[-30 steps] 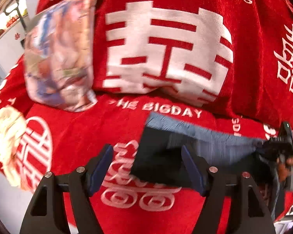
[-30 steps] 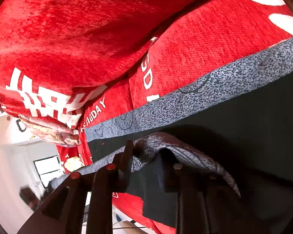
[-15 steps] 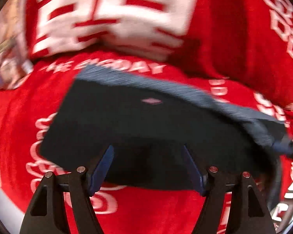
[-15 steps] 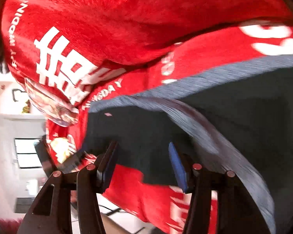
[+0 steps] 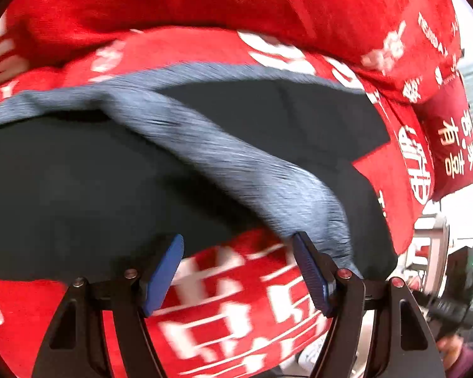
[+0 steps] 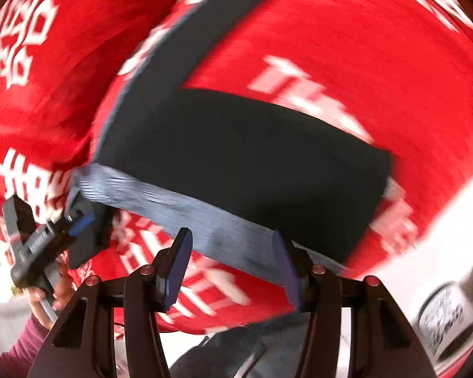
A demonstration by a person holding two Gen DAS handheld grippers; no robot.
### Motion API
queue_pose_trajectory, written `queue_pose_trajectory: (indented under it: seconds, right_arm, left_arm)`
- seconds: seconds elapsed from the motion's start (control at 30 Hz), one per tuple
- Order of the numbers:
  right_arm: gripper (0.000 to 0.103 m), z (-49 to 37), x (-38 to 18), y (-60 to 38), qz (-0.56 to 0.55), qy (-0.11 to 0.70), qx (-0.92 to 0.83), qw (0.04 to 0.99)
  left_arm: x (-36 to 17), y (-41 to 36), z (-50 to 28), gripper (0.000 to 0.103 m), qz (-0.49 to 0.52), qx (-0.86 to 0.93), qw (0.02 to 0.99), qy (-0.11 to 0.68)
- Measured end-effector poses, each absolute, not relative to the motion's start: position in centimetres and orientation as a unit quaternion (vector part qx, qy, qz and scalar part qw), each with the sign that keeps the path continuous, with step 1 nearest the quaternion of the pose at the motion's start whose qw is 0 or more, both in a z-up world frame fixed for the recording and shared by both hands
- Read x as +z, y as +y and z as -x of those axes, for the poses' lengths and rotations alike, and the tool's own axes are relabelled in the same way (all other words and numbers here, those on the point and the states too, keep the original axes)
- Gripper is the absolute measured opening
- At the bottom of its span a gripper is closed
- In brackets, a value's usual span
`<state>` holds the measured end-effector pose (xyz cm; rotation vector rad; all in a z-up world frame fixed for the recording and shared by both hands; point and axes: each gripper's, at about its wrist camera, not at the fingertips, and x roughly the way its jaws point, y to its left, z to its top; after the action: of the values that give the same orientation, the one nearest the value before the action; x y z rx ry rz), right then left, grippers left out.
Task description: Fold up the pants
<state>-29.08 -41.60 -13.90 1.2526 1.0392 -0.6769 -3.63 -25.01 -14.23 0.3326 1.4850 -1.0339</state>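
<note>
The dark pants with a grey heathered waistband lie partly folded on a red sofa cover. My left gripper is open and empty, just in front of the pants' near edge. In the right wrist view the pants lie as a dark folded block with a leg running up and the grey band along the near edge. My right gripper is open and empty just before that band. My left gripper also shows there at the band's left end.
The red sofa cover with white characters spreads under everything, its backrest rising behind. A red cushion hangs at the right. A white floor and a white cup-like object show at the lower right in the right wrist view.
My right gripper has let go of the grey waistband and opened, then pulled back. Both grippers swung across the pants; the views are blurred by motion.
</note>
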Motion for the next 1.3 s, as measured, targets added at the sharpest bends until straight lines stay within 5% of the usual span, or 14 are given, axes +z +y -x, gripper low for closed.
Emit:
queue_pose_trajectory:
  seconds: [0.37, 0.43, 0.47, 0.5, 0.53, 1.0, 1.17, 1.23, 1.3]
  right_arm:
    - [0.057, 36.1, -19.1, -39.3, -0.616, 0.41, -0.283, 0.61]
    - [0.033, 36.3, -19.7, -38.9, -0.638, 0.396, -0.254, 0.61]
    - [0.006, 36.3, -19.7, -39.0, -0.644, 0.391, -0.244, 0.61]
    - [0.004, 36.2, -19.4, -39.2, -0.647, 0.386, -0.237, 0.613]
    - [0.003, 36.3, -18.7, -39.5, -0.649, 0.374, -0.232, 0.62]
    - [0.003, 26.9, -7.6, -60.4, -0.555, 0.317, -0.196, 0.743]
    - [0.003, 21.8, -8.4, -68.1, -0.549, 0.335, -0.208, 0.737]
    - [0.003, 20.8, -9.0, -69.8, -0.544, 0.349, -0.214, 0.732]
    - [0.003, 19.3, -9.7, -70.8, -0.537, 0.366, -0.217, 0.728]
  left_arm:
    - [-15.5, -29.4, 8.1, 0.073, -0.199, -0.471, 0.569, 0.644]
    - [-15.7, -29.9, 8.7, 0.068, -0.201, -0.476, 0.561, 0.647]
    - [-15.6, -30.1, 8.9, 0.057, -0.199, -0.48, 0.558, 0.647]
    - [-15.5, -30.5, 9.2, 0.037, -0.198, -0.484, 0.552, 0.649]
    - [-15.3, -30.6, 9.2, 0.035, -0.198, -0.484, 0.55, 0.651]
    - [-10.2, -41.3, 2.6, 0.035, -0.165, -0.481, 0.628, 0.588]
    - [-10.5, -43.0, 0.4, 0.046, -0.174, -0.483, 0.595, 0.618]
    - [-9.5, -42.4, 0.8, 0.066, -0.202, -0.488, 0.61, 0.59]
    - [-8.2, -41.5, 1.1, 0.07, -0.22, -0.505, 0.613, 0.567]
